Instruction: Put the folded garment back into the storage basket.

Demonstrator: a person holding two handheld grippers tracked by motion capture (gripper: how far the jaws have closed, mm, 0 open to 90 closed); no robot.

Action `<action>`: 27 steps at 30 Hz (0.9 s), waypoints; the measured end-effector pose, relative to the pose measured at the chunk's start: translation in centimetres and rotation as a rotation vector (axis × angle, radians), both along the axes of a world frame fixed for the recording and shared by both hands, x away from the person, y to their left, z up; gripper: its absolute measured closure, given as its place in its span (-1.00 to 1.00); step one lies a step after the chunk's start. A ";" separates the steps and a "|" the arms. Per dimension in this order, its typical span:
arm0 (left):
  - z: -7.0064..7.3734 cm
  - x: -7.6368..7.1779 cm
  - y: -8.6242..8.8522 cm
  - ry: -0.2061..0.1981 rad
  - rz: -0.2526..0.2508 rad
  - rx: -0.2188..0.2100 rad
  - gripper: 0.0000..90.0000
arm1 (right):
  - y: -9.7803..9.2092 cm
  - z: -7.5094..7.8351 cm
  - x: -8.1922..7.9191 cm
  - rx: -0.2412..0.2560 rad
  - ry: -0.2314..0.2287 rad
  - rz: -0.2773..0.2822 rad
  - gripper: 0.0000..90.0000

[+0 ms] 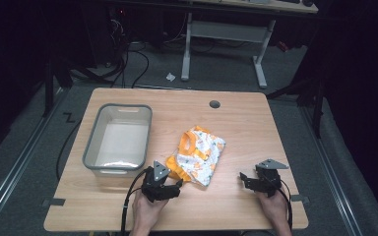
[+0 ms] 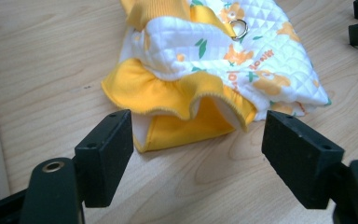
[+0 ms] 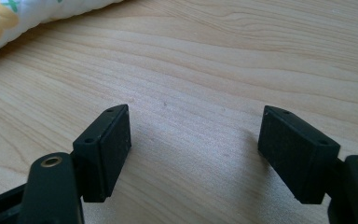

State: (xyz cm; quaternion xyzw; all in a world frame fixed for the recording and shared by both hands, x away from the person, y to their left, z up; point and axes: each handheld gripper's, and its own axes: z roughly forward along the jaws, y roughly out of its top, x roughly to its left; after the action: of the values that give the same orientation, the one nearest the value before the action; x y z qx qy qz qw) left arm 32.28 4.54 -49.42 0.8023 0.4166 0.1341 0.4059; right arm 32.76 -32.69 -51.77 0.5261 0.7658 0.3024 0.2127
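Garment count: one folded white quilted baby garment with orange frills (image 2: 223, 60), beside one grey plastic tub (image 1: 118, 138). My left gripper (image 2: 198, 140) gapes wide at its frill; my right gripper (image 3: 196, 140) is wide, empty. Print unreadable.

We see the table (image 1: 236, 128) brightly lit from above while the room at twelve o'clock sinks into darkness; the close jaws blur, casting soft shadows toward twelve.

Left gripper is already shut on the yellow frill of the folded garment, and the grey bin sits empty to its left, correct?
Not quite. The left gripper is open: in the left gripper view its jaws stand wide apart just short of the yellow frill, gripping nothing. The rest holds: the folded garment lies on the table and the grey bin sits empty to its left.
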 end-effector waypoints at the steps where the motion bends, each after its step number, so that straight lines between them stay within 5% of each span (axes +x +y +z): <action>1: 0.1 0.1 0.0 0.006 -0.001 -0.006 -0.43 | 0.0 0.0 0.0 0.000 0.000 0.000 -0.43; 27: 2.1 3.9 -2.3 0.061 -0.022 0.033 -0.61 | 0.0 0.0 0.0 0.001 0.001 0.000 -0.43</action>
State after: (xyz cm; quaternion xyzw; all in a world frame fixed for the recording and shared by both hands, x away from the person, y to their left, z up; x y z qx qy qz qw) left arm 36.14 2.25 -47.31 0.8172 0.4178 0.1121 0.3810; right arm 32.74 -32.68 -51.76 0.5264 0.7658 0.3024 0.2122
